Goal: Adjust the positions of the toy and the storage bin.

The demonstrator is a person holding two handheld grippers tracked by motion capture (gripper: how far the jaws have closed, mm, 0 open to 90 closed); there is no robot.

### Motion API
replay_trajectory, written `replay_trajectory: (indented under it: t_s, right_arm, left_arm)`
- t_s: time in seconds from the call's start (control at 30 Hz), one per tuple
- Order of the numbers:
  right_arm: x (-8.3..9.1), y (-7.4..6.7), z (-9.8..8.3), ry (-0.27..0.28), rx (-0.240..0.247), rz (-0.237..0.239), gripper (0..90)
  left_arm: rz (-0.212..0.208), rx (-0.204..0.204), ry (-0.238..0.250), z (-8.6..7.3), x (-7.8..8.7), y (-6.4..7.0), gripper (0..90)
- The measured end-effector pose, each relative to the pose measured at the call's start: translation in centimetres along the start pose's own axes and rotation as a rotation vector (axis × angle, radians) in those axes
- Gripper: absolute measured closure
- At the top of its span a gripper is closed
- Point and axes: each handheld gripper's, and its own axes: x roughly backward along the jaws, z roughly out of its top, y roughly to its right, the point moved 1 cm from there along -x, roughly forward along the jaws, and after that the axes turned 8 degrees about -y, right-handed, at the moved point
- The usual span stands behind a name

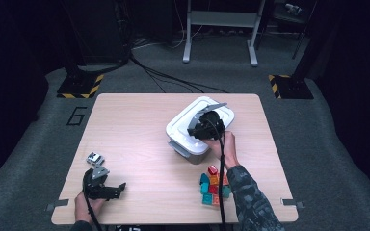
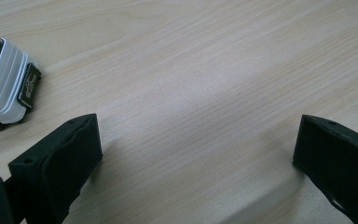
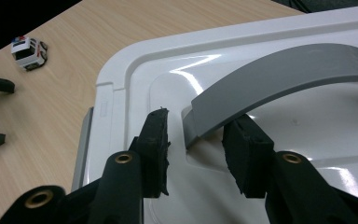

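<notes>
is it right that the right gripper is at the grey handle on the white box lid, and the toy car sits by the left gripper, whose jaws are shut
Not quite: the left gripper is open, its jaws wide apart over bare table in the left gripper view. The rest holds: the right gripper is at the grey handle on the white box lid, toy car by the left.

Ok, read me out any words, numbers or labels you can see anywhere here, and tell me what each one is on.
"6": dark numeral on the grey floor left of the table.
Toy car: its dark rear plate carries marks too small and blurred to read.
White bin lid: a faint embossed patch near its edge, unreadable.
Coloured blocks: any marks are too small to read.
</notes>
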Motion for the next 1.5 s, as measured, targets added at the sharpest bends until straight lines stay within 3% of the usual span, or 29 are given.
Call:
replay_trajectory:
  t_s: [0.13, 0.67, 1.1, 1.37, 1.5]
  right_arm:
    - [0.0, -0.4, -0.3, 0.010, 0.026, 0.025, 61.0]
    - [0.3, -1.7, -1.0, 0.005, 0.045, 0.070, 62.2]
    - [0.1, -4.2, -1.5, 0.022, 0.049, 0.117, 62.3]
    - [0.1, -6.1, -2.1, 0.026, 0.024, 0.145, 62.2]
    - [0.0, -6.4, -2.1, 0.030, 0.037, 0.147, 62.0]
  left_arm:
    - [0.000, 0.000, 0.001, 0.0, 0.0, 0.0, 0.9]
    - [0.008, 0.003, 0.004, 0.0, 0.0, 0.0, 0.9]
    - [0.008, 0.004, 0.004, 0.0, 0.0, 0.0, 0.9]
    - [0.008, 0.003, 0.003, 0.0, 0.0, 0.0, 0.9]
    - [0.008, 0.003, 0.003, 0.0, 0.0, 0.0, 0.9]
